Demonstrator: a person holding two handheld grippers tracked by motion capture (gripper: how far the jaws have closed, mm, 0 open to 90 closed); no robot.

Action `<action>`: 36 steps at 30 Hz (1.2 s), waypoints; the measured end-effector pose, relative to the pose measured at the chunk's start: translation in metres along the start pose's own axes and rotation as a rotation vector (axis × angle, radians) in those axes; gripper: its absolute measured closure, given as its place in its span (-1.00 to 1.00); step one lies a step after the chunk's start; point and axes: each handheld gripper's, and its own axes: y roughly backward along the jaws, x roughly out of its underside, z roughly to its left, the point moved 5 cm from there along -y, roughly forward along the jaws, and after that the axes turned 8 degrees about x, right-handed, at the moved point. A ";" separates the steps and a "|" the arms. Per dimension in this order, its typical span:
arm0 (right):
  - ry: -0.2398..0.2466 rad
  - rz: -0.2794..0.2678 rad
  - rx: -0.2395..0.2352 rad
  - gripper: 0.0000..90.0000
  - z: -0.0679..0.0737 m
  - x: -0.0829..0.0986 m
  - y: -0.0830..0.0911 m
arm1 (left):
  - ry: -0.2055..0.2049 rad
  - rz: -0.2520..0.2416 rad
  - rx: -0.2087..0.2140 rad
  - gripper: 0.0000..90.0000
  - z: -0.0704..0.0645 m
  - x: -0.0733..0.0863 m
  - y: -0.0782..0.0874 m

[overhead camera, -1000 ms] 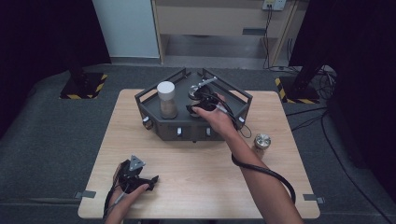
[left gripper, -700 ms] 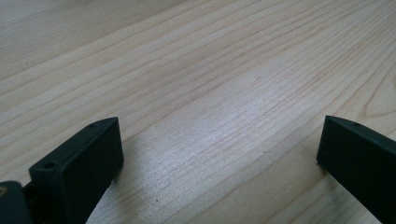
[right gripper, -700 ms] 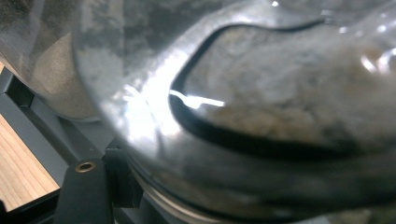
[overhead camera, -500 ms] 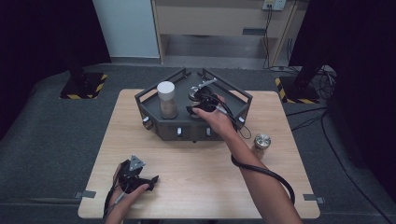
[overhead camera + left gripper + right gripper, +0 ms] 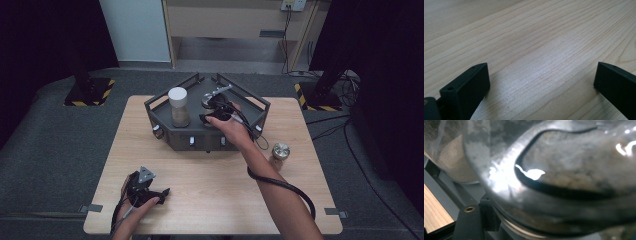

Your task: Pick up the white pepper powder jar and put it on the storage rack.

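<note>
Nothing had shifted: my right gripper (image 5: pixel 216 111) stayed at the metal jar (image 5: pixel 209 101) in the tray (image 5: pixel 165 132), jaw state unclear; left gripper (image 5: pixel 145 189) rested, jaws spread.

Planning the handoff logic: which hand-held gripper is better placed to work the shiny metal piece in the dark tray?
Right. The right hand-held gripper is already at the metal piece inside the dark tray. The left hand-held gripper rests open on the table, near its front edge.

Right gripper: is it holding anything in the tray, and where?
The right gripper is at a shiny metal utensil in the dark tray; a firm hold cannot be confirmed. The left gripper is open, holding nothing.
</note>
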 end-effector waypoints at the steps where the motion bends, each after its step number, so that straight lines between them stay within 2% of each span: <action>1: -0.003 -0.002 -0.002 -0.32 0.000 0.001 0.000 | 0.000 0.000 0.000 -1.00 0.000 0.000 0.000; 8: -0.004 -0.003 -0.004 -0.35 -0.001 0.001 0.000 | 0.000 0.000 0.000 -1.00 0.000 0.000 0.000; 10: -0.013 0.001 -0.004 -0.49 0.000 0.001 -0.001 | 0.000 0.000 0.000 -1.00 0.000 0.000 0.000; 11: -0.013 0.001 -0.004 -0.49 0.000 0.001 -0.001 | 0.000 0.000 0.000 -1.00 0.000 0.000 0.000; 12: -0.005 0.004 0.006 -0.61 0.001 0.001 0.000 | -0.001 0.000 0.000 -1.00 0.000 0.000 0.000; 15: -0.013 -0.002 0.002 -0.67 0.001 0.002 0.002 | -0.001 0.001 0.000 -1.00 0.000 0.000 0.000; 18: -0.014 -0.021 -0.005 -0.77 0.000 0.005 0.010 | -0.001 0.001 0.000 -1.00 0.000 0.000 0.000; 25: -0.008 -0.051 -0.020 -0.85 -0.001 0.011 0.026 | -0.001 0.002 0.000 -1.00 0.000 0.000 0.000; 36: 0.005 -0.079 -0.014 -0.87 -0.006 0.020 0.051 | -0.001 0.002 0.000 -1.00 0.000 0.000 0.000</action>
